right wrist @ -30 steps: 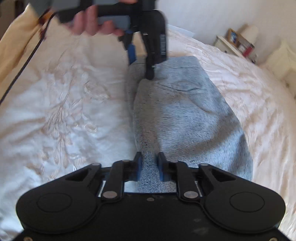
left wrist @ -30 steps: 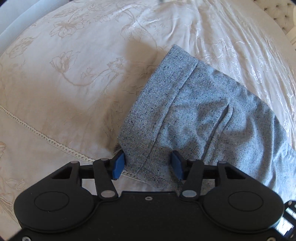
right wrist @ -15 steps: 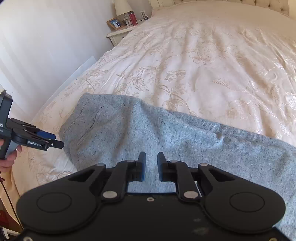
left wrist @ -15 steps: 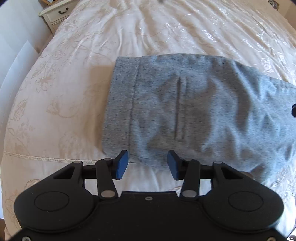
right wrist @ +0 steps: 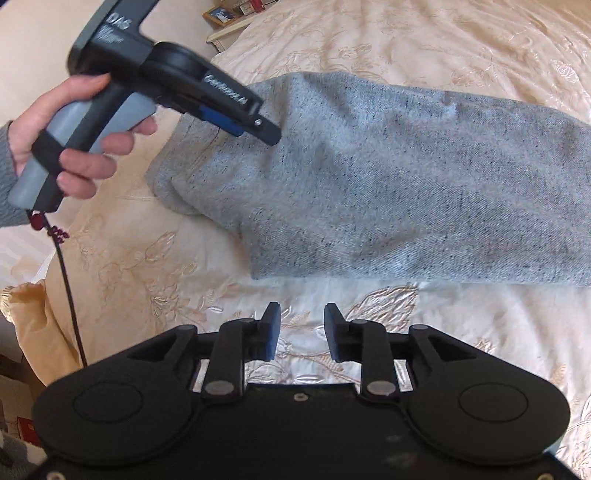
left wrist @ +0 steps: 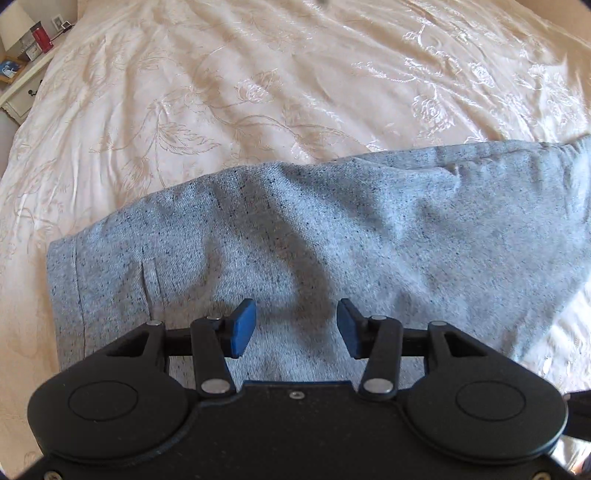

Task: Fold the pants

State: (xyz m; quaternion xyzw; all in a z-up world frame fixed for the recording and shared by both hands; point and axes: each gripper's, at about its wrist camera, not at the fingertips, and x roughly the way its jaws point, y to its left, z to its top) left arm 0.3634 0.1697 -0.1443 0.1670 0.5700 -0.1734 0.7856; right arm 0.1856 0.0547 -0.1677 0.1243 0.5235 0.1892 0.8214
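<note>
Both grippers have swung round since the earlier frames, and the right gripper has let go of the grey pants. Its jaws are opening, nothing between them, over bare cream bedspread just short of the fabric's near edge. The left gripper, held in a hand, hovers over the folded pants with jaws apart, gripping nothing. A bedside table stands at the far left.

Bedroom background
Cream floral-embroidered bedspread covers the bed; a white nightstand carries a lamp and a red container.
</note>
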